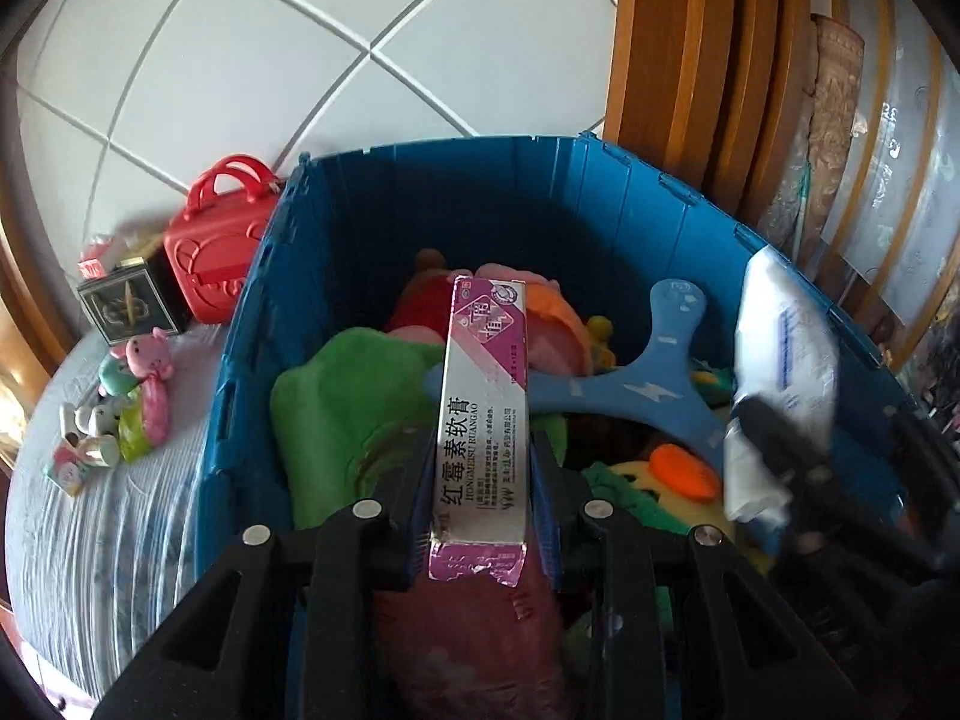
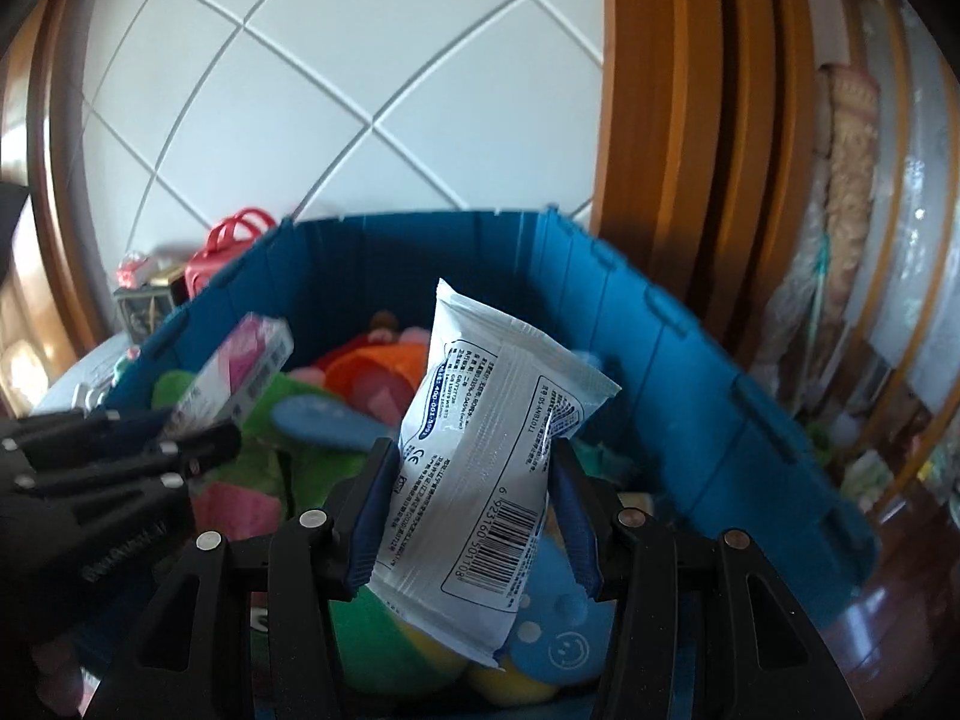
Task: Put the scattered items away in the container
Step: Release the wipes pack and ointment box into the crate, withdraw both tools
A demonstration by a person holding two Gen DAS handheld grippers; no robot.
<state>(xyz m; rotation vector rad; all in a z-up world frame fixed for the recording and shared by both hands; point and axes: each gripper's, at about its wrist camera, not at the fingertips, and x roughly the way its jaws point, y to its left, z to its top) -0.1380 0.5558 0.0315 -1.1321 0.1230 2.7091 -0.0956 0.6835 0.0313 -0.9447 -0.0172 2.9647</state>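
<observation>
holding both loads over the blue crate (image 1: 384,228): my left gripper (image 1: 483,480) pinches an ointment box (image 1: 483,408), my right gripper (image 2: 471,504) pinches a white wipes packet (image 2: 480,468).

A blue crate (image 1: 384,228) stands on a pale striped bed (image 1: 108,528), beside a red toy case (image 1: 219,252), a dark box (image 1: 129,306) and small plush toys (image 1: 144,396).

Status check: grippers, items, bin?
Left gripper shut on pink-white ointment box. Right gripper shut on white wipes packet. Both above blue plastic bin.
</observation>
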